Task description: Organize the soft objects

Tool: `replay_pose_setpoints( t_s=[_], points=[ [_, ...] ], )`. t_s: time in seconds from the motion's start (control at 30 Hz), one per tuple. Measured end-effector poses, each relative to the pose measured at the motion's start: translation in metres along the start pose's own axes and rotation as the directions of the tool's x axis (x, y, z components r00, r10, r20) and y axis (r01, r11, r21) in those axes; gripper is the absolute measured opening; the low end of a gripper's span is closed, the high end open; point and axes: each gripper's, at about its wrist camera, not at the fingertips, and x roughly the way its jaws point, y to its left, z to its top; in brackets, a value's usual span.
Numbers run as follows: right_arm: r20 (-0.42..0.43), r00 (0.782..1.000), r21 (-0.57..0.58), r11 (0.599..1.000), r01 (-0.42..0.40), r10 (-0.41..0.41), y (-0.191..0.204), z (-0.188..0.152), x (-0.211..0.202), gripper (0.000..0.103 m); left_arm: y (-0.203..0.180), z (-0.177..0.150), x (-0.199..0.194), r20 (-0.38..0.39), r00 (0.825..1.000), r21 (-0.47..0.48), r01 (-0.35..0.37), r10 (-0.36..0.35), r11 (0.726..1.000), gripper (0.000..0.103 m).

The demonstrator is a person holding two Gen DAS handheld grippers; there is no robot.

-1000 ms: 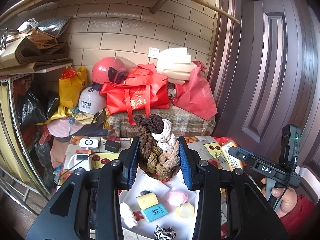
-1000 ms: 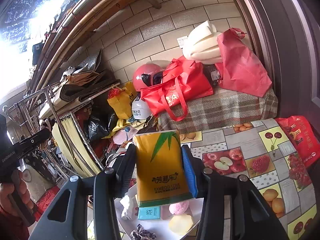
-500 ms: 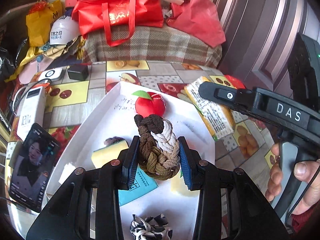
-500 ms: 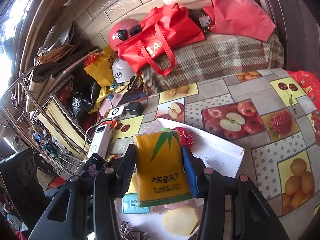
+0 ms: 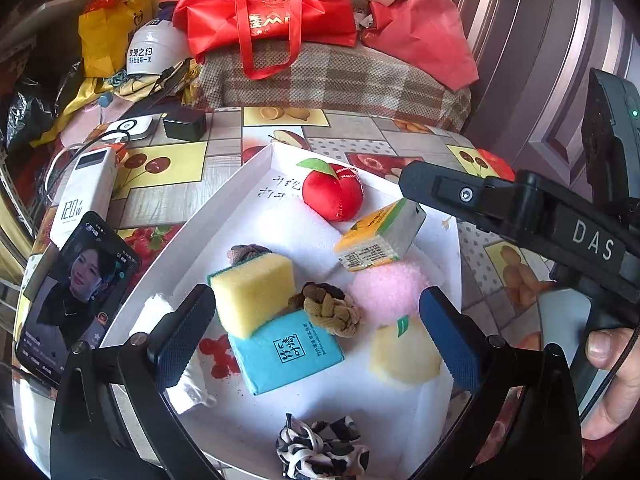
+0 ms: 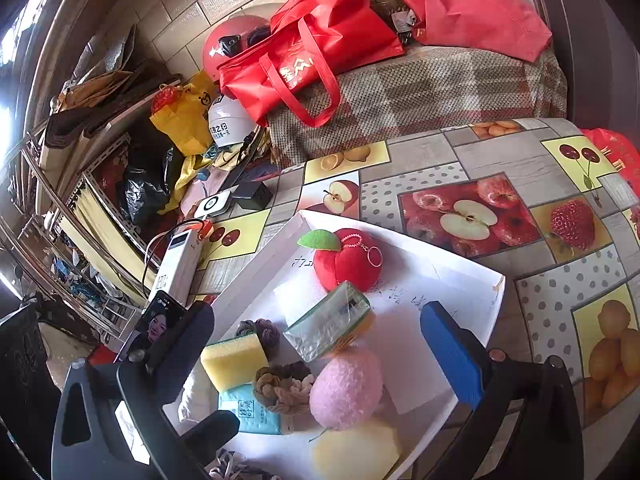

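Observation:
A white tray (image 5: 256,184) on the fruit-print table holds soft objects: a red plush apple (image 5: 332,196), a yellow sponge (image 5: 254,292), a blue tissue pack (image 5: 286,350), a pink puff (image 5: 390,288), a pale yellow sponge (image 5: 404,350) and a black-and-white scrunchie (image 5: 320,450). The brown braided scrunchie (image 5: 330,308) lies on the blue pack. The yellow tissue pack (image 5: 376,236) lies tilted by the puff. My left gripper (image 5: 314,328) is open and empty above the tray. My right gripper (image 6: 320,352) is open and empty above the tissue pack (image 6: 328,326).
A phone (image 5: 76,300), a white power bank (image 5: 84,200) and a black charger (image 5: 184,124) lie left of the tray. Red bags (image 5: 268,16), helmets and a plaid cushion (image 5: 328,80) crowd the back. A dark door (image 5: 560,60) stands to the right.
Both grippers opened. The left let the braided scrunchie drop onto the blue pack; the right let the yellow tissue pack drop into the tray. Both views moved closer to the tray.

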Motion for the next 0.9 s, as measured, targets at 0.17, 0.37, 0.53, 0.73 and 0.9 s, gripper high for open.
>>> replay_pose_setpoints(
  t_s=[0.17, 0.37, 0.53, 0.73, 0.9],
  points=[
    [0.039, 0.998, 0.002, 0.999, 0.048, -0.048, -0.002, -0.006, -0.026, 0.103, -0.011, -0.013, -0.016, 0.014, 1.0, 0.039, -0.01, 0.009, 0.999, 0.103],
    [0.176, 0.979, -0.034, 0.994, 0.107, -0.099, 0.002, -0.008, -0.089, 0.103, -0.022, -0.023, -0.048, 0.035, 0.999, 0.058, 0.013, -0.015, 0.998, 0.103],
    [0.35, 0.92, -0.083, 0.973, 0.214, -0.173, 0.015, -0.009, -0.157, 0.103, -0.038, -0.024, -0.083, 0.081, 0.996, 0.103, -0.034, 0.025, 0.994, 0.103],
    [0.478, 0.832, -0.003, 0.947, 0.323, -0.282, 0.019, -0.016, -0.226, 0.103, -0.05, -0.02, -0.123, 0.146, 0.987, 0.115, -0.078, 0.061, 0.99, 0.103],
    [0.49, 0.821, 0.021, 0.945, 0.325, -0.293, 0.016, -0.023, -0.259, 0.103, -0.062, -0.027, -0.145, 0.176, 0.981, 0.133, -0.103, 0.079, 0.986, 0.103]
  ],
)
